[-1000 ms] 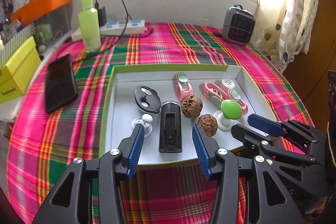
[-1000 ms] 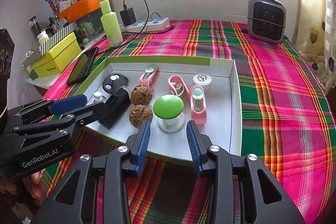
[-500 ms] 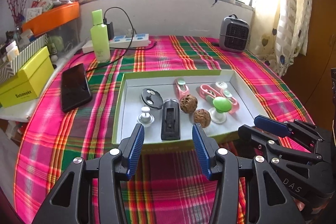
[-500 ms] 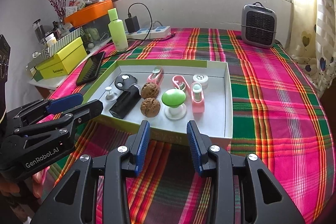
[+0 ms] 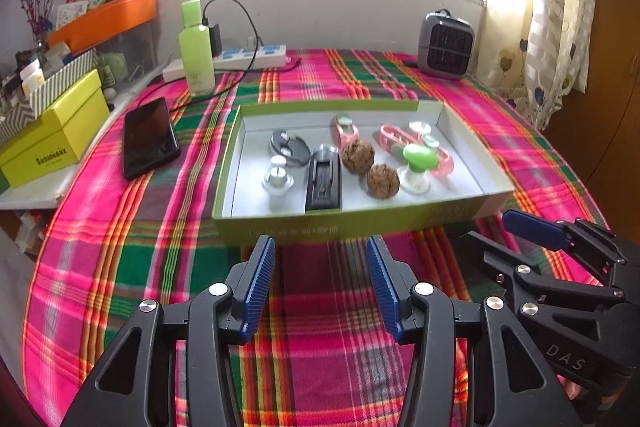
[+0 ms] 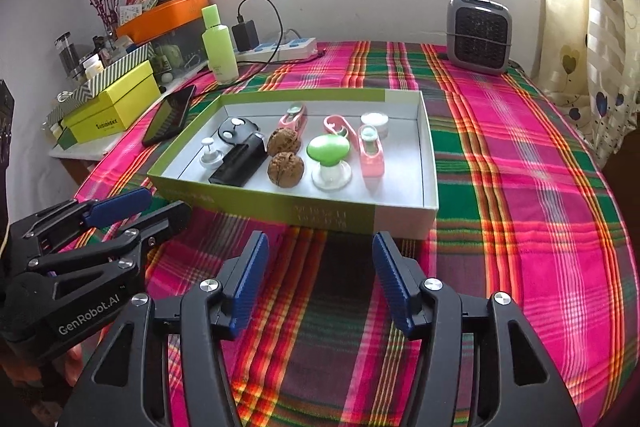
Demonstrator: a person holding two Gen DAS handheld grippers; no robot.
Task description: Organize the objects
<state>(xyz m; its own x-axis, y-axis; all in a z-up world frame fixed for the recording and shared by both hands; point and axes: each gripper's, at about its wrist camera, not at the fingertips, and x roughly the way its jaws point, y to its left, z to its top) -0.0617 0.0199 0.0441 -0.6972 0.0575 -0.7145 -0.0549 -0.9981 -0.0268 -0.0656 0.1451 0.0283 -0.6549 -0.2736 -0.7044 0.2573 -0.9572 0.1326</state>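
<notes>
A shallow green-sided box (image 5: 360, 223) (image 6: 332, 215) sits on the plaid tablecloth. Inside lie two walnuts (image 5: 383, 180) (image 6: 285, 167), a green mushroom-shaped knob (image 5: 418, 157) (image 6: 329, 149), a black rectangular device (image 5: 323, 179) (image 6: 240, 163), a black oval fob (image 5: 289, 147), a small white knob (image 5: 277, 179) and pink clippers (image 6: 371, 151). My left gripper (image 5: 320, 267) hangs open and empty over the cloth in front of the box. My right gripper (image 6: 318, 263) is beside it, also short of the box, its jaws opening with nothing between them.
A black phone (image 5: 148, 137) lies left of the box. Behind stand a green bottle (image 5: 196, 47), a power strip (image 5: 248, 57) with charger and a small grey heater (image 5: 446, 45). Yellow and orange boxes (image 5: 48, 139) crowd the left ledge. A curtain hangs at right.
Both grippers have drawn back from the box toward the near table edge, so the box looks smaller. The right gripper's jaws have spread wider. Nothing was picked up.
</notes>
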